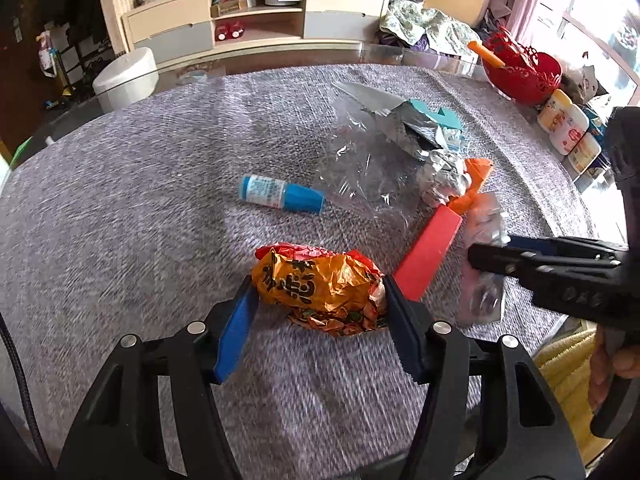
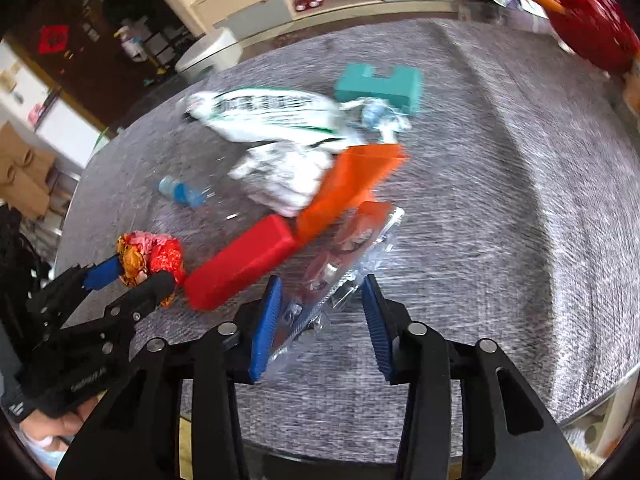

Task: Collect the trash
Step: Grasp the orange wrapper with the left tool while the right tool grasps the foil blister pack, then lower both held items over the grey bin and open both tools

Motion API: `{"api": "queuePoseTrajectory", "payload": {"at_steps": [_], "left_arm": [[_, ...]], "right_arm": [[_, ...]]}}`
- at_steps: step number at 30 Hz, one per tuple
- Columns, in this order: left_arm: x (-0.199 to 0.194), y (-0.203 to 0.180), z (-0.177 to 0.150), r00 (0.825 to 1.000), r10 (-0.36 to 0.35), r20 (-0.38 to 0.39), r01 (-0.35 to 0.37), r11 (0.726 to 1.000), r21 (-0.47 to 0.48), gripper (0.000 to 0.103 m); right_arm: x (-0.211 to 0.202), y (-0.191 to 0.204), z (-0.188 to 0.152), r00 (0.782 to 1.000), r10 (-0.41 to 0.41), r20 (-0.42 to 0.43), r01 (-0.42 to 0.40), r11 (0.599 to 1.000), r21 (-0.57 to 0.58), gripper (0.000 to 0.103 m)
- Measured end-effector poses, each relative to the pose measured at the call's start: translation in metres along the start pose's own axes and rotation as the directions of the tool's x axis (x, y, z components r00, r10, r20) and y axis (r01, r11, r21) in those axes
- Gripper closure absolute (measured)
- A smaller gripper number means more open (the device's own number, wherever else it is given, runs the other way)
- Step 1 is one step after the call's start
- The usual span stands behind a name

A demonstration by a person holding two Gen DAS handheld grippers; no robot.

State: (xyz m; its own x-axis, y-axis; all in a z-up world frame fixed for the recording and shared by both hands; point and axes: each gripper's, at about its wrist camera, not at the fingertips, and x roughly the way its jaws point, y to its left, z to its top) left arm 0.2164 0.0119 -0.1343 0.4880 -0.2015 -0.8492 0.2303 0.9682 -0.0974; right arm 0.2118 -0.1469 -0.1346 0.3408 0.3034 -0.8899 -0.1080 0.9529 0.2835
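The left hand-held gripper [image 1: 316, 300] points down at the worktop [image 1: 120, 208] with its two blue pads on either side of a crumpled orange wrapper [image 1: 320, 292]; both pads touch the wrapper's ends, so it is clamped on it. In the right wrist view the same wrapper [image 2: 148, 258] sits at 9 o'clock, pinched at the tip of the left hand-held gripper [image 2: 128, 280]. Just past the wrapper at 2 o'clock lies a red block [image 1: 430, 250], one end nearly touching the right pad. At 11 o'clock, well apart, a blue bottle [image 1: 282, 194] lies on its side. Beyond the block, at 1 o'clock, are a clear film [image 1: 368, 168], a foil ball [image 1: 444, 176], an orange block [image 1: 476, 180] and, farther out, a teal block [image 1: 432, 114]. A red basket [image 1: 520, 70] stands near the far rim at 2 o'clock. The right hand-held gripper [image 2: 324, 308] stands with its jaws apart around a clear plastic pack [image 2: 344, 256] that lies flat on the worktop; the left pad is against the pack's edge, the right pad is clear of it, so it is not gripped. In the left wrist view that pack [image 1: 484, 264] lies at 3 o'clock under the tip of the right hand-held gripper [image 1: 488, 256]. Ahead of it, at 12 o'clock, the orange block [image 2: 352, 184] leans on the red block [image 2: 240, 264], with a white bag [image 2: 264, 116] behind.
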Motion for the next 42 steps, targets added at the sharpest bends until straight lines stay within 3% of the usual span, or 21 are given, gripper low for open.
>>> {"api": "queuePoseTrajectory", "payload": {"at_steps": [11,27,32,42], "left_arm": [[-0.052,0.003,-0.032,0.998,0.024,0.056,-0.022,0.999,-0.042,0.045],[-0.111,-0.045,-0.106,0.994,-0.048,0.103,0.051,0.998,-0.026,0.045],[-0.114,-0.057,-0.132,0.994,-0.058,0.091,0.059,0.998,-0.017,0.045],[-0.081,-0.073,-0.178,0.996,-0.094,-0.001,0.094,0.995,-0.021,0.045]], "right_arm": [[-0.028,-0.002,-0.036,1.000,-0.029,-0.001,0.029,0.999,-0.021,0.067],[-0.085,0.000,-0.104,0.995,-0.014,0.094,0.020,0.998,-0.058,0.068],[-0.085,0.001,-0.129,0.995,-0.008,0.098,0.014,0.998,-0.063,0.068],[-0.065,-0.016,-0.172,0.999,-0.012,0.049,0.014,0.999,-0.029,0.068]]}}
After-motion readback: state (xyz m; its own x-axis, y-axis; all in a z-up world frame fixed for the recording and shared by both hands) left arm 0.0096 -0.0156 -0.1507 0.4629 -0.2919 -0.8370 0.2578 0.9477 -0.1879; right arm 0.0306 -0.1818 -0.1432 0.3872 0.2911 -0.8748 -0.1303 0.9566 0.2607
